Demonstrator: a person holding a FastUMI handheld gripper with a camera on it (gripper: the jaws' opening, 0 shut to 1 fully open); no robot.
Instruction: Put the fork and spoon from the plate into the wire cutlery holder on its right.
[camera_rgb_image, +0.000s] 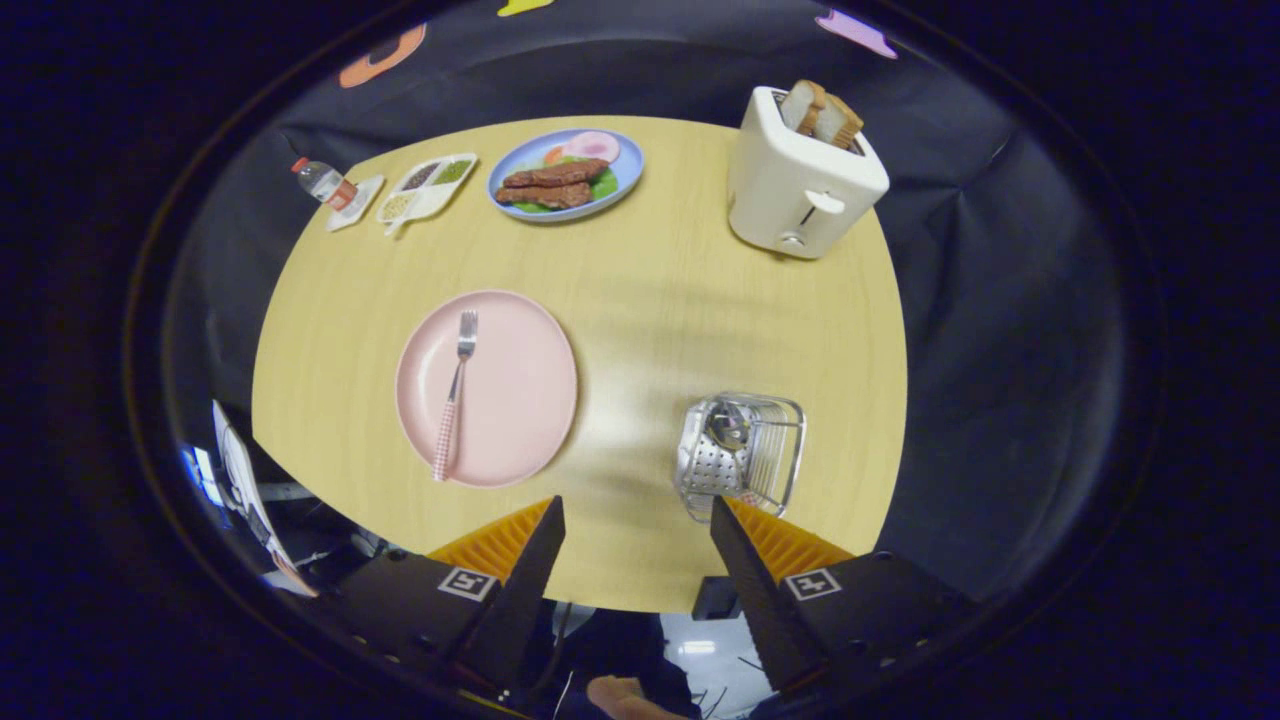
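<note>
Pink plate (505, 400) bearing fork (455, 390) beyond parted jaws.

Pale wood-grain table (650, 330) w/ soft sheen, matt smooth pink plate (520, 400), shiny metal fork (456, 385) w/ checked handle, bright wire cutlery holder (745, 450) w/ perforated metal, glossy white plastic toaster (790, 185); gripper (637, 520) fingers apart, empty.

Sharp, evenly lit table (660, 330) with soft central glare; fisheye bends the dim edges.
</note>
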